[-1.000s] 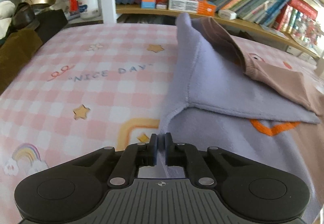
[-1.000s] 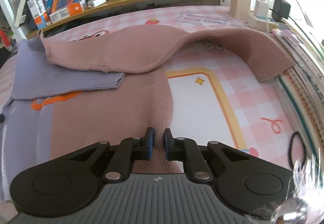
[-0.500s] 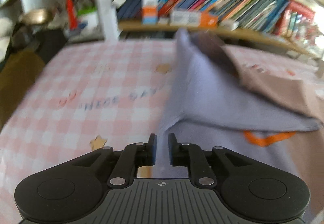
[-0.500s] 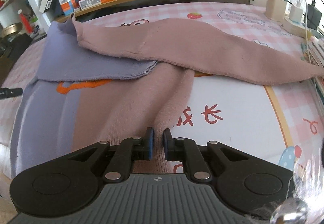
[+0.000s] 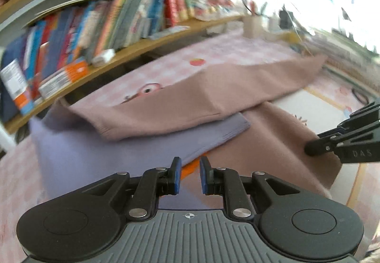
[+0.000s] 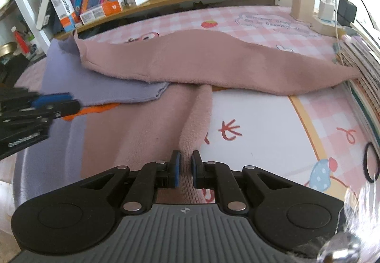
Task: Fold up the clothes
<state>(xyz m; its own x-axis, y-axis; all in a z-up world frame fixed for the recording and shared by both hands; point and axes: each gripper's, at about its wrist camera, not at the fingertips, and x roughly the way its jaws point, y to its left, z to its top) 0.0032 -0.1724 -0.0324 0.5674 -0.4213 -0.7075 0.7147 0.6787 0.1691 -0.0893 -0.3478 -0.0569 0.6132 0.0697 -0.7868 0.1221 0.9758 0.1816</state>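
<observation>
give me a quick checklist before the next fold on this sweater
1. Right gripper clamped on the pink sleeve cuff: ok.
2. Left gripper free of cloth: ok, its pads are apart with nothing between them, above the sweater.
3. Purple sleeve folded in over the body: ok.
4. Other pink sleeve folded in: not ok, it stretches across the table to the book stack.
5. Grippers apart from each other: ok.
6. Hair tie off the sweater: ok, it lies on the mat.
</observation>
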